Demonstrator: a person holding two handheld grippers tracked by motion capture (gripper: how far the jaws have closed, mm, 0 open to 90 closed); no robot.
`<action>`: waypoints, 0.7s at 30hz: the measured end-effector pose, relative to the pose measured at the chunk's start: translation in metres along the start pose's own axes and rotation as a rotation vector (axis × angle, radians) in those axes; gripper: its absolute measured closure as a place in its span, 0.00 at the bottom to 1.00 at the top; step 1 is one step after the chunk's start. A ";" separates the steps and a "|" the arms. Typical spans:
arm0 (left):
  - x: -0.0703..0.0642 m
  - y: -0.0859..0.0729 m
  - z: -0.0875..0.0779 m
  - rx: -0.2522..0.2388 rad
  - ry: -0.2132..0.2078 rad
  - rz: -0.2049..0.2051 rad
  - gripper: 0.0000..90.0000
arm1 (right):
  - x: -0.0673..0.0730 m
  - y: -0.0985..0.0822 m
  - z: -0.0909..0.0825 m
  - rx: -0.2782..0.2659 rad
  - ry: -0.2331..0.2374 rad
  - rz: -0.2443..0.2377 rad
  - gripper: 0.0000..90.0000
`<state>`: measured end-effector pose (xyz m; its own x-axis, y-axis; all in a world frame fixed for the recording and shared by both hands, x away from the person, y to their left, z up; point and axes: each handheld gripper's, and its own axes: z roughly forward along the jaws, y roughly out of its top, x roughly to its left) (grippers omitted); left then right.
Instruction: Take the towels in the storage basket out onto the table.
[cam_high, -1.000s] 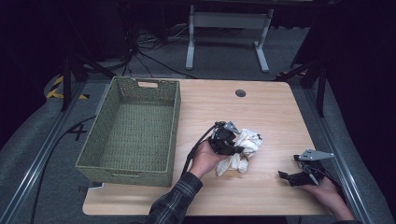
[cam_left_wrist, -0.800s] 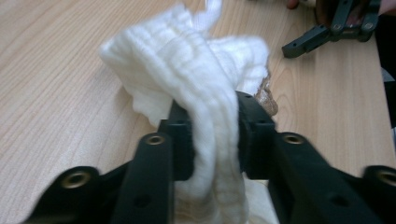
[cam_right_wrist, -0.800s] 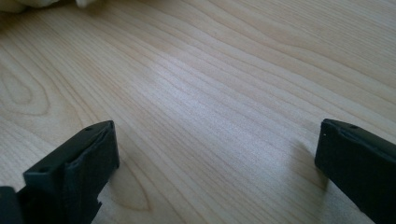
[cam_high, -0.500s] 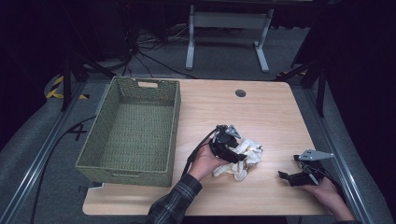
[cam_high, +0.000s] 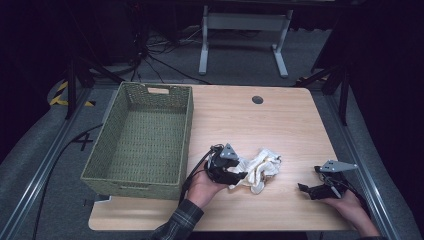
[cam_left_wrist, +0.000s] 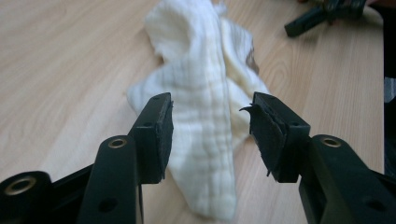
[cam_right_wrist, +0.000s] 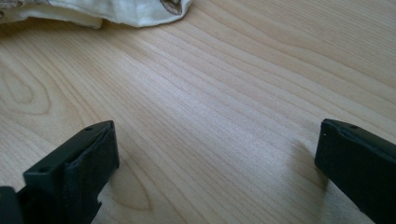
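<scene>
Cloth (cam_high: 257, 170) crumpled on bench (cam_high: 280, 125), beside empty basket (cam_high: 140, 140), not yet lifted. Left tool (cam_left_wrist: 210, 135) half open, just closing astride cloth, pads clear of it. Right tool (cam_high: 311, 189) wide open, idle, holding nothing.

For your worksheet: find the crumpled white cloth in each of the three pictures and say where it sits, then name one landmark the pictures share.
High view: the white cloth lies on the table's near half, right of the left tongs.
Left gripper view: the cloth runs up the middle, between and beyond the two black jaws.
Right gripper view: its edge sits at the top left.
Shared landmark: the light wooden tabletop.
</scene>
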<state>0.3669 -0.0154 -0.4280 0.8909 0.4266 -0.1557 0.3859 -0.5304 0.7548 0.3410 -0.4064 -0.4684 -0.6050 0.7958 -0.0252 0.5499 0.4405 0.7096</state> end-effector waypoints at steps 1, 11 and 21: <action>-0.001 -0.003 0.000 0.016 0.002 0.000 0.56 | 0.000 0.000 0.000 0.000 0.000 0.001 0.00; -0.010 -0.017 0.021 0.127 0.066 0.028 0.59 | 0.000 0.000 0.000 0.000 0.001 0.001 0.00; -0.002 -0.015 0.014 0.096 0.071 -0.022 0.96 | 0.000 0.000 0.000 0.000 0.001 0.002 0.00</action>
<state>0.3629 -0.0186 -0.4480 0.8638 0.4883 -0.1237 0.4298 -0.5864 0.6866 0.3409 -0.4063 -0.4684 -0.6046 0.7962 -0.0230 0.5512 0.4391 0.7095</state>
